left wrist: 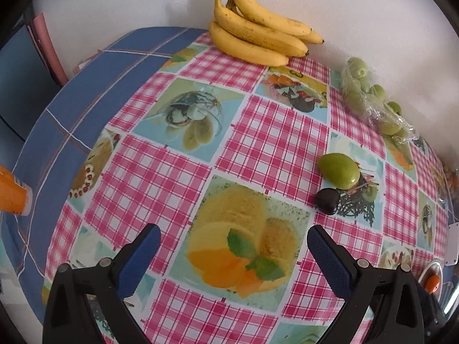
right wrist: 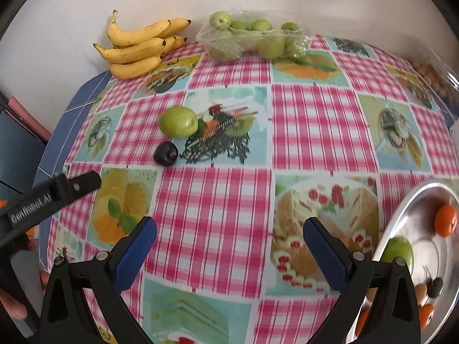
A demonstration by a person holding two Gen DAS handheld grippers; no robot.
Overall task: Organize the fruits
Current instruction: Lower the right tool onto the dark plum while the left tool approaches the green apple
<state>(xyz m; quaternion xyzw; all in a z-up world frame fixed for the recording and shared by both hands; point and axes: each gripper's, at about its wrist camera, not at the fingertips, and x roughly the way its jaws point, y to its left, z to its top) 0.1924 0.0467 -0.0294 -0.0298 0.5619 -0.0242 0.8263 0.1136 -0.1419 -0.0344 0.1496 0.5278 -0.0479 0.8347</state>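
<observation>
A loose green fruit [right wrist: 178, 122] and a small dark cherry [right wrist: 165, 153] lie side by side on the checked tablecloth; both also show in the left wrist view, the green fruit [left wrist: 339, 170] and the cherry [left wrist: 327, 201]. My left gripper [left wrist: 233, 261] is open and empty, short of them and to their left; it shows from the side in the right wrist view [right wrist: 86, 182]. My right gripper [right wrist: 229, 253] is open and empty over the cloth. A metal plate [right wrist: 401, 215] at the right holds a green fruit [right wrist: 398, 253], orange fruits [right wrist: 445, 220] and small dark ones.
A bunch of bananas [right wrist: 137, 50] lies against the back wall. A plastic-wrapped tray of green fruits [right wrist: 252, 38] stands next to it. A clear container [right wrist: 433, 77] of small brown items sits at far right. The table's blue-cloth edge [left wrist: 71, 109] falls away left.
</observation>
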